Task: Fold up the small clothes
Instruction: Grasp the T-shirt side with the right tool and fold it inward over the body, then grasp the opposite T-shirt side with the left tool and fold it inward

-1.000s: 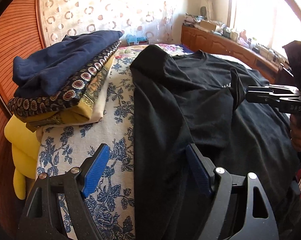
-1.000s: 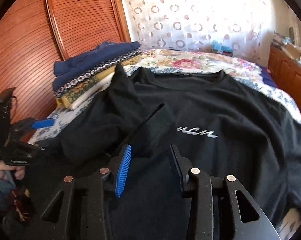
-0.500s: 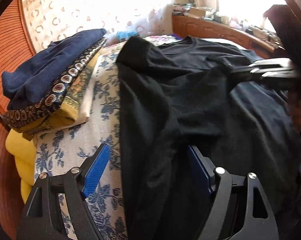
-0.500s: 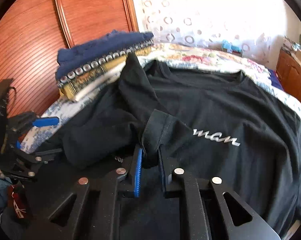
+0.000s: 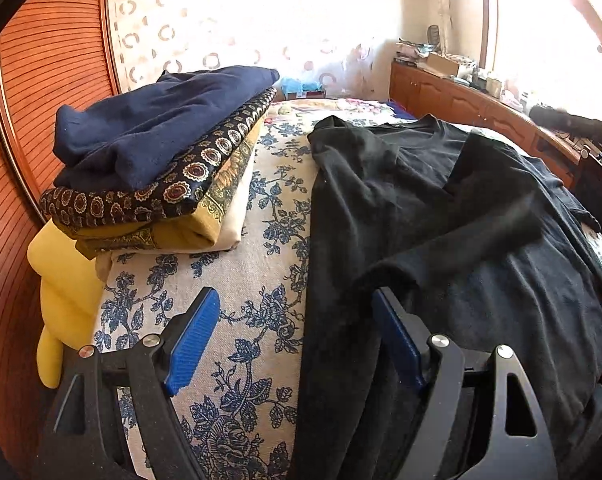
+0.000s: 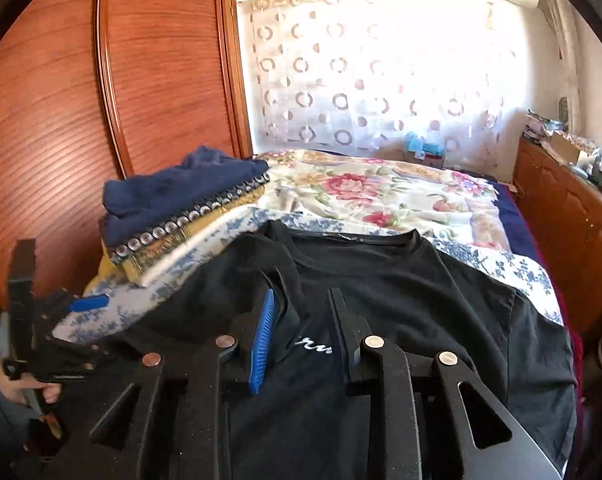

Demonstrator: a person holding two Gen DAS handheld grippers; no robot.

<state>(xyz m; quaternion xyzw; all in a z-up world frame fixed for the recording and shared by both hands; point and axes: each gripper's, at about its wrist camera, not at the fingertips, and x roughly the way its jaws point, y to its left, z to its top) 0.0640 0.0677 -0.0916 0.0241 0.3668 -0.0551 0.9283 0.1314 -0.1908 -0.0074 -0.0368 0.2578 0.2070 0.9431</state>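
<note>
Black cotton T-shirt [image 6: 401, 300] lies front up across the centre and right of the right wrist view, on the blue-flowered bedsheet [image 5: 229, 280]; its white lettering shows at lower centre. One sleeve is already turned in over the chest.

Left gripper [image 5: 297, 336]: released, jaws wide, straddling the shirt's folded side edge at the bottom of the left wrist view, pads not pressing.

Right gripper [image 6: 301, 336]: jaws have just been opening. The sleeve cloth sits near the blue pad [image 6: 263, 340], apparently not pinched between the jaws, so I read it as let go.

Stack of folded clothes, navy on top [image 5: 161, 140], sits at the upper left.

Handling, judged: light, limp knit, no stiffness; it sags and drags. Best taken by pinching a doubled edge (hem corner or shoulder seam), both grippers together, so the fold stays straight.
</note>
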